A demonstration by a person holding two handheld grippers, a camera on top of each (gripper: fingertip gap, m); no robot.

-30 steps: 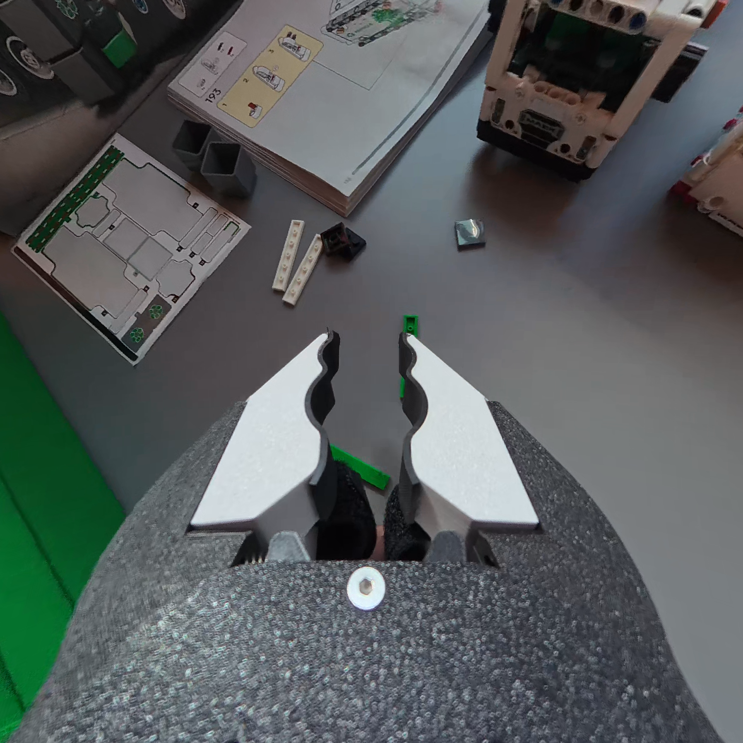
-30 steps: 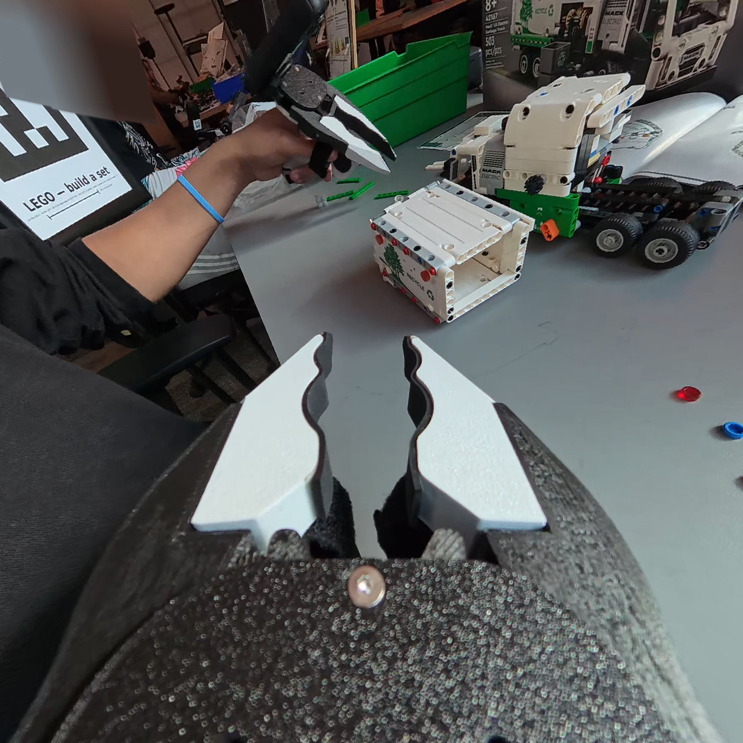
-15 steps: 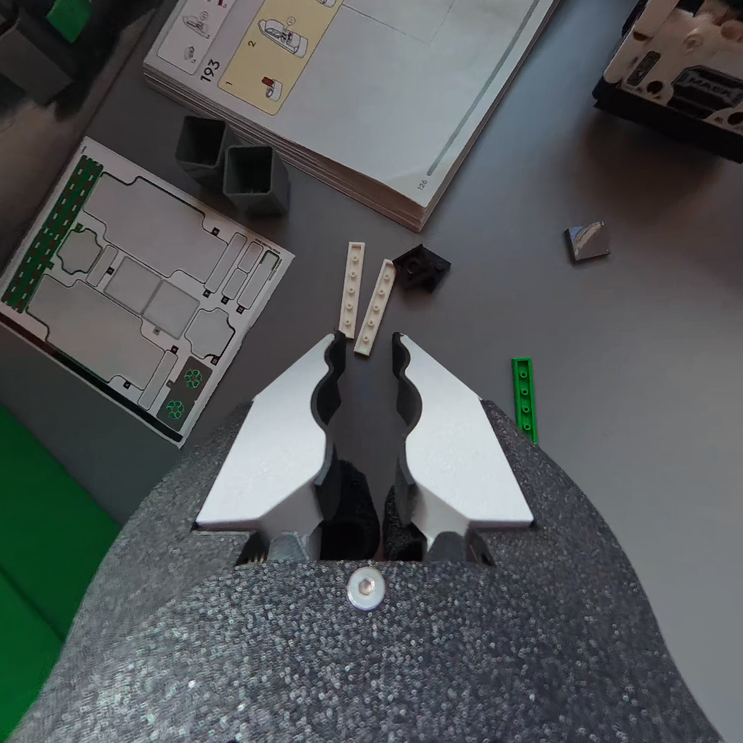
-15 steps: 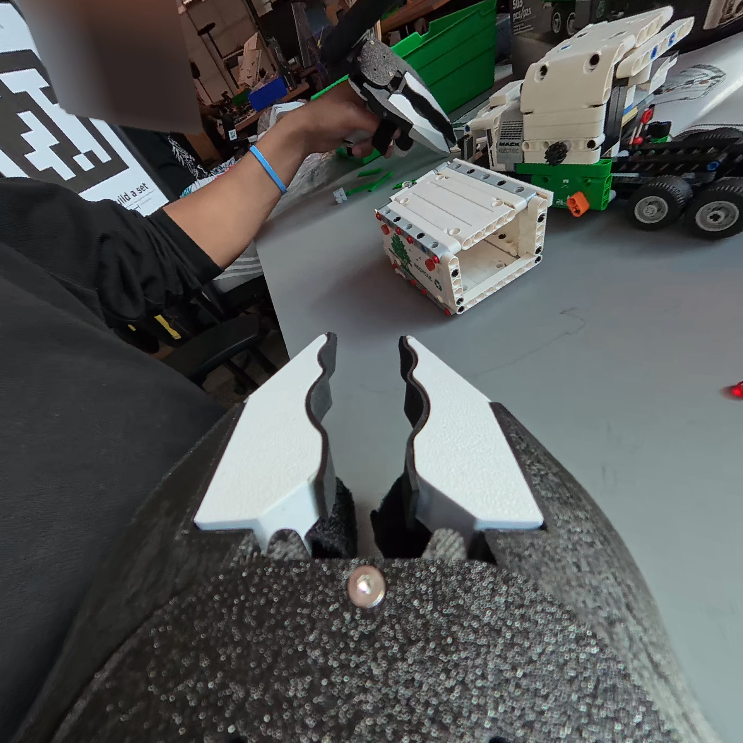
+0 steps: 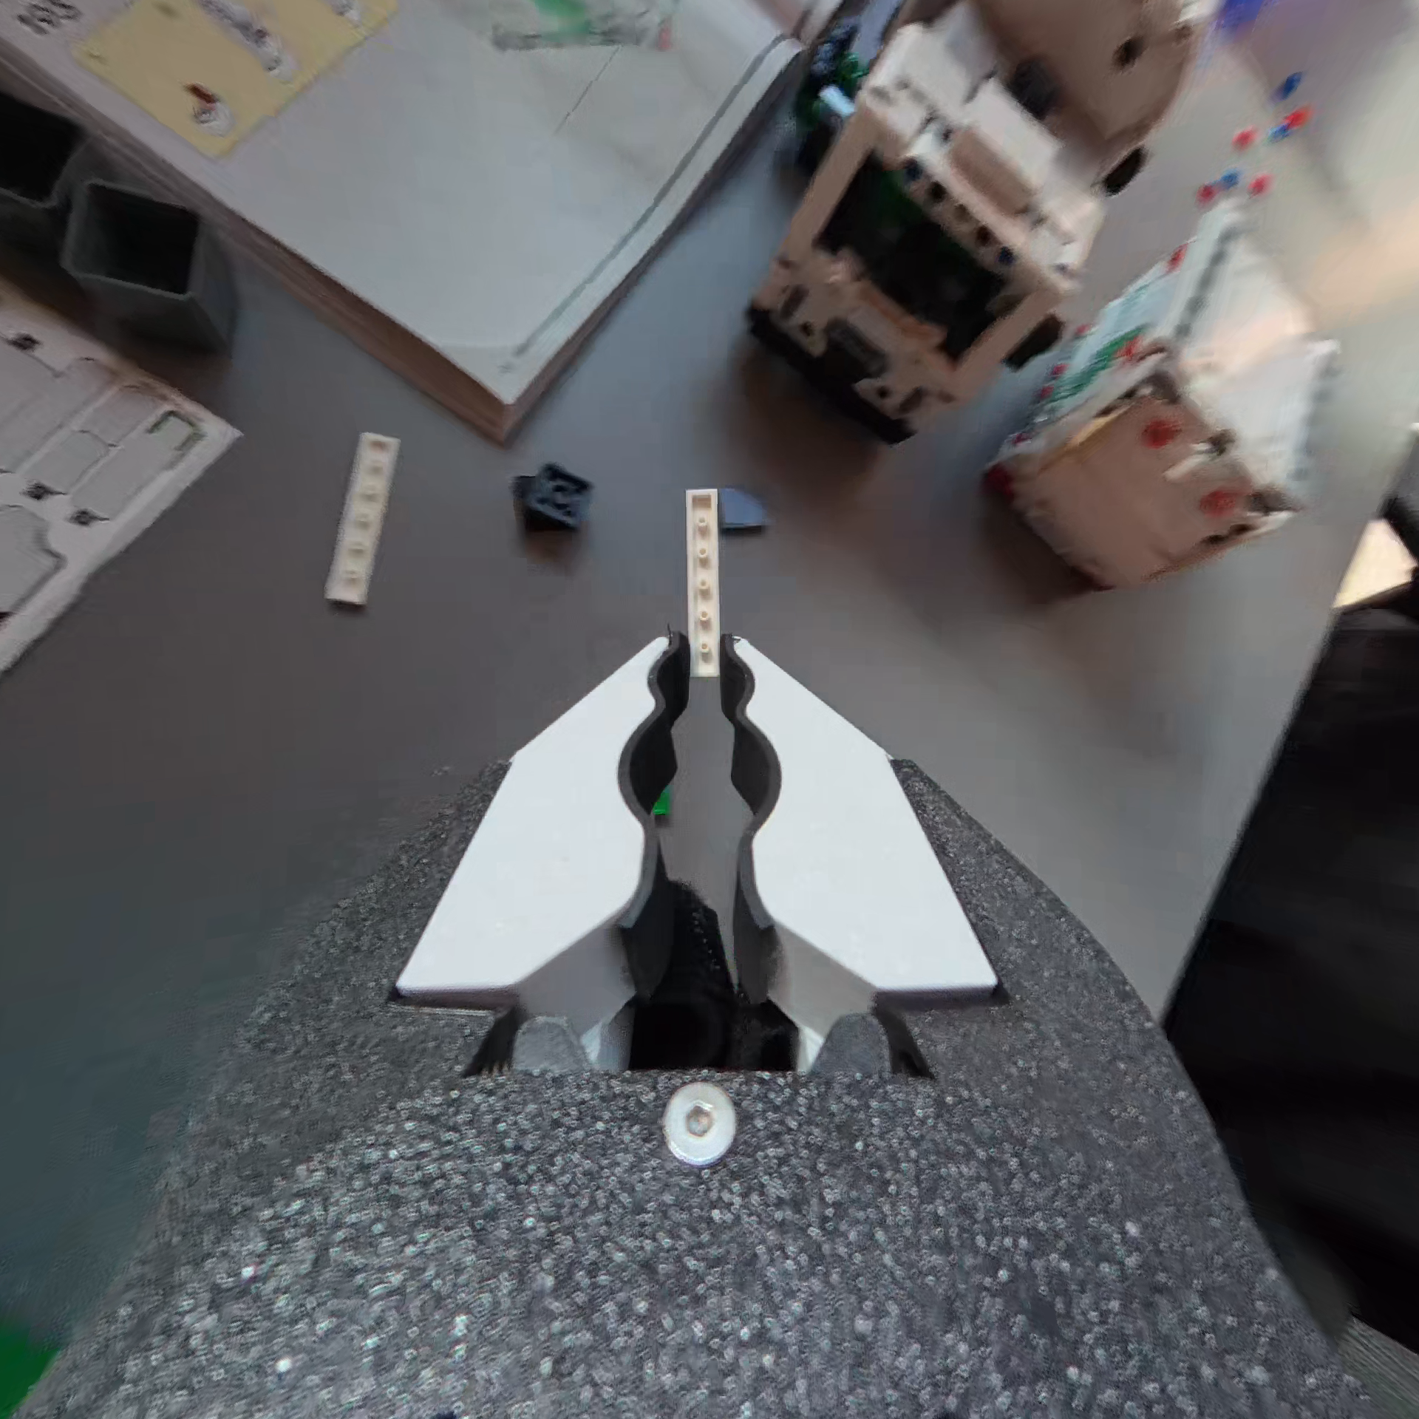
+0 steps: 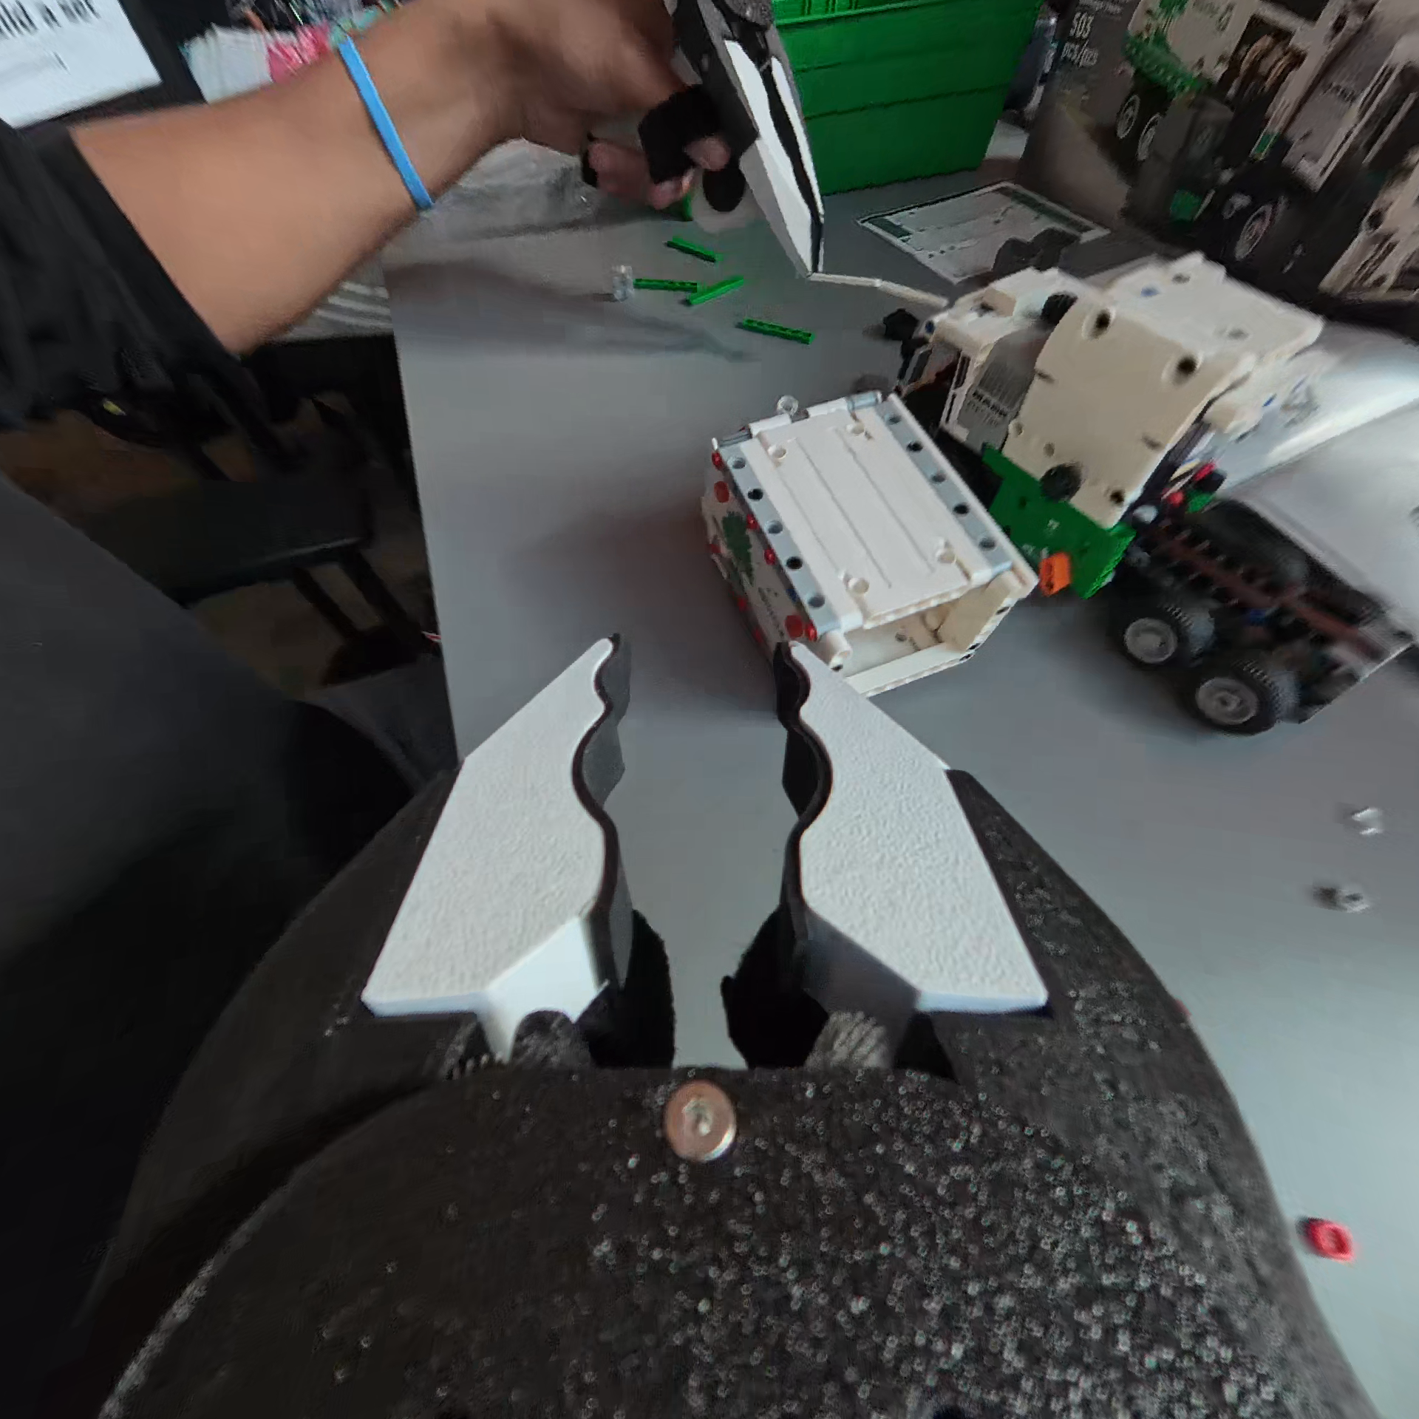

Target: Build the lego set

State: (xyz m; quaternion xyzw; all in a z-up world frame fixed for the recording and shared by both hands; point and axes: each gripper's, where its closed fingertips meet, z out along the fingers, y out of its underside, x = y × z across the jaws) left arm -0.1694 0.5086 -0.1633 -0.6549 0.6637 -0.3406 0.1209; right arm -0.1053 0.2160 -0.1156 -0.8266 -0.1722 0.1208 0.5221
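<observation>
Left gripper (image 5: 700, 653): fingers narrowed, pinching only near end of white 1x6 plate (image 5: 702, 577), rest jutting toward 12 o'clock, lifted off surface (image 5: 192, 691). Short end-grip: may pivot or slip out when pressed down.
Second white plate (image 5: 362, 519) flat at 10 o'clock; black brick (image 5: 553, 495) at 11 o'clock.
Cab (image 5: 921, 253) and white box body (image 5: 1152, 453) at 1–2 o'clock, blurred: misalignment likely.
Right gripper (image 6: 700, 660): fingers wide, empty, near box body (image 6: 852, 530) corner; could nudge it.

White plate (image 5: 703, 591) in white/black tongs (image 5: 705, 651), grey table (image 5: 230, 729), green strips (image 6: 774, 330), blue wristband (image 6: 388, 138)
</observation>
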